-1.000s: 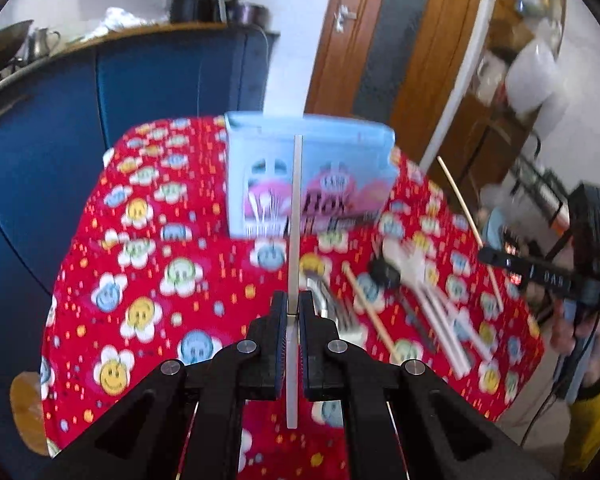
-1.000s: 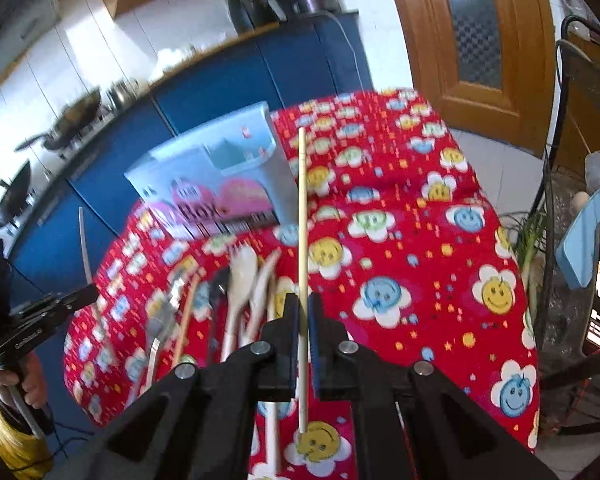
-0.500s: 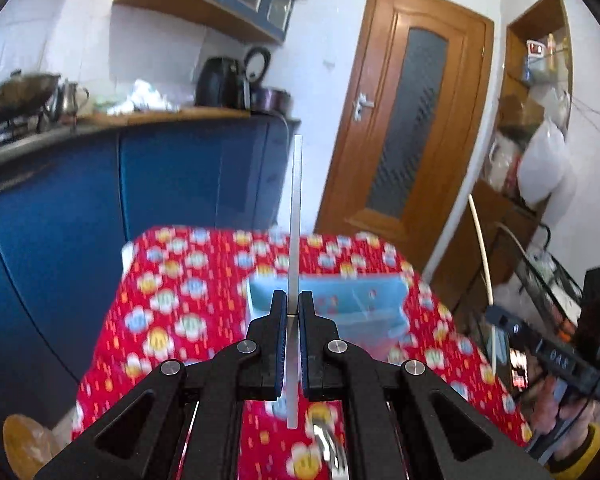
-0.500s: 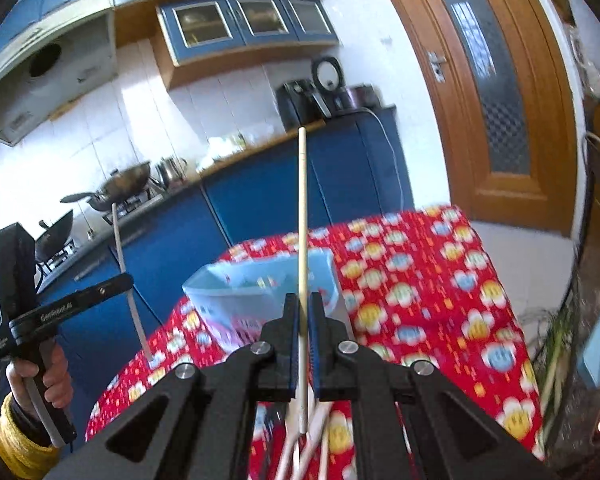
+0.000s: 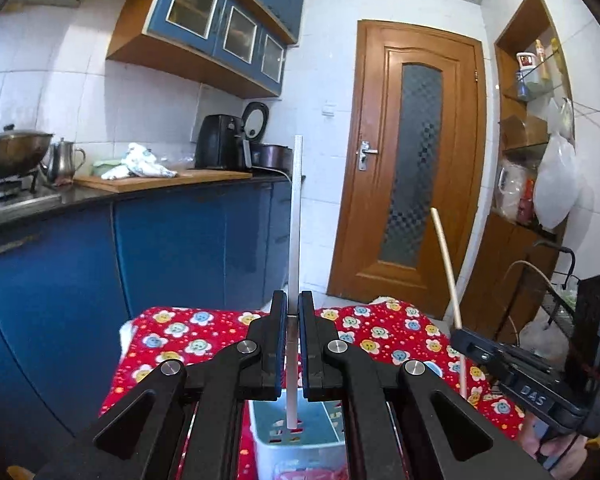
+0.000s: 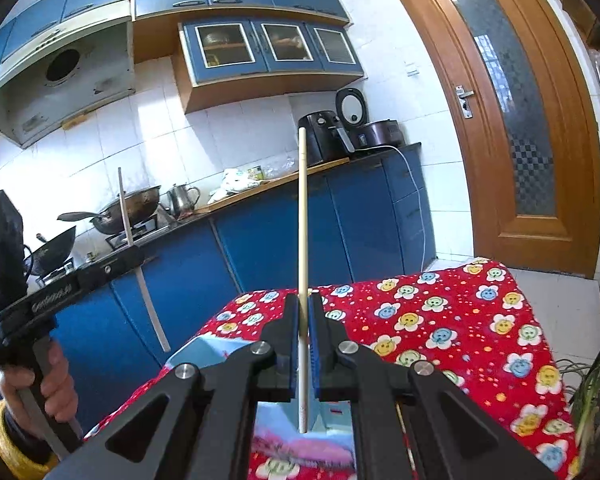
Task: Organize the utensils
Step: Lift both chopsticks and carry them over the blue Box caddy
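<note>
Lifting both sticks clear of the counter [image 5: 380, 322], the two claws now hold them upright over the box, where a second ago they pointed down at the utensil pile. The left claw [image 5: 293, 320] is clamped on a white chopstick [image 5: 296, 220] whose lower end hangs just above the open blue box [image 5: 296, 428]. The right claw [image 6: 305, 320] is clamped on a wooden chopstick [image 6: 302, 216], its lower tip likewise over the box's near edge [image 6: 204, 350]. With both raised and turned, the pile has dropped out of view; I judge the next step is lowering each stick into the box, and the compartment cannot be told from here.

A red cloth with smiley flowers covers the counter. Beyond it, on the far side, run blue cabinets [image 5: 180, 248] with a wok [image 6: 128, 210] on the stove at left, a kettle, a black fryer [image 5: 220, 142] and glass-fronted cupboards above. A wooden door [image 5: 412, 176] stands at right.
</note>
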`<state>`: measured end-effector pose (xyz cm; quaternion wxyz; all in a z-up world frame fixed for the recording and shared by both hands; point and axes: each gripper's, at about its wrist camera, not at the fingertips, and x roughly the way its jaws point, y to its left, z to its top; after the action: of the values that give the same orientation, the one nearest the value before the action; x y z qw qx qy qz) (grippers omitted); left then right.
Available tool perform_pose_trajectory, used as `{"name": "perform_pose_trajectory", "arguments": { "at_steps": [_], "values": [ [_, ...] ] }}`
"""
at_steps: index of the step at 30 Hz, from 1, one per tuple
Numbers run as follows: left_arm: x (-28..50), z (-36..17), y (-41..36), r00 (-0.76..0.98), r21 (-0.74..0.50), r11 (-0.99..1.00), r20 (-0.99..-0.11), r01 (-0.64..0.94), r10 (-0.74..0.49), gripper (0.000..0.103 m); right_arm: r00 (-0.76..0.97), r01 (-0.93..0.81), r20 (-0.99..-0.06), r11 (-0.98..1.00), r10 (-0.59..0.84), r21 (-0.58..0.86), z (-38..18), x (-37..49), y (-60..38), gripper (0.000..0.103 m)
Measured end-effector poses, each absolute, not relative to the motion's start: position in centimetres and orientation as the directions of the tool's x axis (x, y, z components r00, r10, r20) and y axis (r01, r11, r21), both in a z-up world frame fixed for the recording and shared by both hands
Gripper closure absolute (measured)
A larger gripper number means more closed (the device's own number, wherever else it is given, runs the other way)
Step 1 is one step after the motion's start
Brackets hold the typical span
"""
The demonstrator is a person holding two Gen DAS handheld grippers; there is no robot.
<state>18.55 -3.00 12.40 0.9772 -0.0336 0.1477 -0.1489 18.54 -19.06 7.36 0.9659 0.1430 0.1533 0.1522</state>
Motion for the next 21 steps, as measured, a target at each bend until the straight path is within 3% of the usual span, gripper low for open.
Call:
{"name": "perform_pose_trajectory", "arguments": {
  "at_steps": [8,21],
  "values": [
    [21.8,8.2,-2.7,0.879,-0.156,0.939,-0.332,0.305,-0.341,0.097,0.907,-0.245,-0.258,0.915,0.334,0.320,4.6,20.8,-17.9,0.097],
    [22.2,5.3,-3.5,0.848,-0.157,0.939,-0.404,0.306,-0.343,0.097,0.872,-0.252,-0.350,0.927,0.342,0.279,3.3,20.4,-17.4,0.097]
  ]
}}
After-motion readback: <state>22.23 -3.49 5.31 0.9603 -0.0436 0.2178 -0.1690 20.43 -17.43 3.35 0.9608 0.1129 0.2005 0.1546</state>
